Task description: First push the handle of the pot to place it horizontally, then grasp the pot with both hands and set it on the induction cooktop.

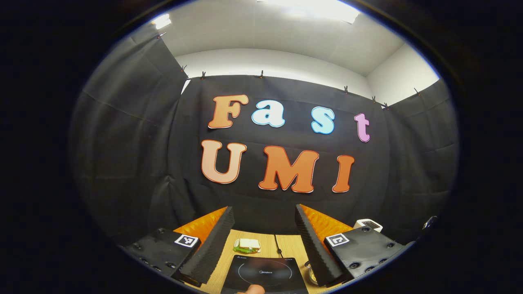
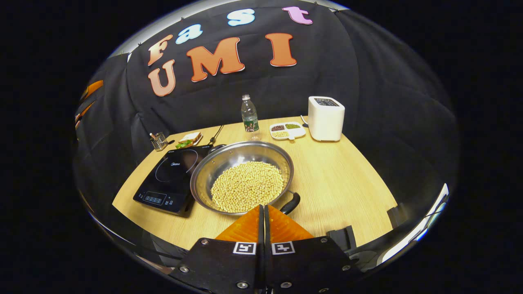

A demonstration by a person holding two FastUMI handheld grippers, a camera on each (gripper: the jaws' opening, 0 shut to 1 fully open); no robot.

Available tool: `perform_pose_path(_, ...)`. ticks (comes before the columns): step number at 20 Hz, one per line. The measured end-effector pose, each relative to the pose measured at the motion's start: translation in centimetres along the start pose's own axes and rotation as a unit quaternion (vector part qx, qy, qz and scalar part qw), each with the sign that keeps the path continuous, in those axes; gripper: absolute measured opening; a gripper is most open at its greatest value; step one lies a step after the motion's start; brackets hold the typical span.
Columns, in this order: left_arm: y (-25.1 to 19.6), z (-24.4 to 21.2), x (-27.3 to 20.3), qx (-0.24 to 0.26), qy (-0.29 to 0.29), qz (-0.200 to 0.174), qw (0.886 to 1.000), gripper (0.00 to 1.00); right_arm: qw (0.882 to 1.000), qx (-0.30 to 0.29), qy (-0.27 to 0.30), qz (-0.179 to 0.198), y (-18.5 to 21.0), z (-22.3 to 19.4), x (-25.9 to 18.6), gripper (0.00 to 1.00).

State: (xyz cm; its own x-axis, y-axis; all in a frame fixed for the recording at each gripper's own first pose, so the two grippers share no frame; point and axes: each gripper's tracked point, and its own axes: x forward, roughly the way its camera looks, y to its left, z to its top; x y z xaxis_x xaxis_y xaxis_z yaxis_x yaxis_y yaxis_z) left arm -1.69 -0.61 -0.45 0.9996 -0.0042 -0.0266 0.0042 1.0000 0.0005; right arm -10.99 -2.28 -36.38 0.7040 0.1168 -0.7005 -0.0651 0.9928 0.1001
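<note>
In the right gripper view the pot, a wide steel pan filled with pale beans, sits at the centre of the frame on the wooden table, its left rim just overlapping or touching the right edge of the induction cooktop, which lies at centre left. The pot's dark handle sticks out toward the lower right, just above the right gripper, whose two fingers are pressed together with nothing between them, their tips close to the pot's near rim. Toward the top of the frame stand a water bottle, a divided dish of small foods and a white appliance; a sandwich and a small holder lie at upper left of the table. In the left gripper view the left gripper is spread wide and holds nothing, aimed mostly at the booth wall, with the cooktop at the bottom centre between its fingers and the sandwich beyond it. A shiny sliver at the lower right, beside the right-hand finger, may be the pot's rim, though too little shows to be sure.
</note>
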Motion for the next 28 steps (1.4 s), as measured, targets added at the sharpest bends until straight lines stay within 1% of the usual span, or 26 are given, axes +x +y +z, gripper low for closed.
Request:
perform_pose_path(6, 1.4, -0.6, 0.3, -0.003, 0.006, 0.011, 1.0, 0.98, 0.999, 0.013, 0.05, 0.003, 0.2, -4.0, 1.5, 0.0)
perform_pose_path(10, 2.3, -0.6, 0.5, 0.001, 0.003, 0.021, 1.0, 0.97, 0.997, 0.012, 0.073, 0.008, 0.9, -5.2, 2.9, 0.0)
perform_pose_path(14, 3.1, -0.5, 0.6, 0.006, -0.004, 0.03, 1.0, 0.98, 0.996, 0.018, 0.091, 0.01, 1.4, -5.6, 4.6, 0.0)
perform_pose_path(17, 3.0, -0.9, 0.9, 0.007, -0.002, 0.03, 1.0, 0.98, 0.994, 0.031, 0.101, 0.008, 1.3, -5.7, 5.7, 0.0)
perform_pose_path(23, 3.3, -2.2, 2.6, 0.007, 0.01, 0.034, 0.999, 0.98, 0.992, 0.078, 0.095, -0.002, -0.1, -4.4, 6.8, 0.0)
perform_pose_path(28, 3.2, -3.0, 3.9, 0.007, 0.017, 0.036, 0.999, 0.98, 0.991, 0.104, 0.089, -0.013, -1.6, -3.3, 7.7, 0.0)
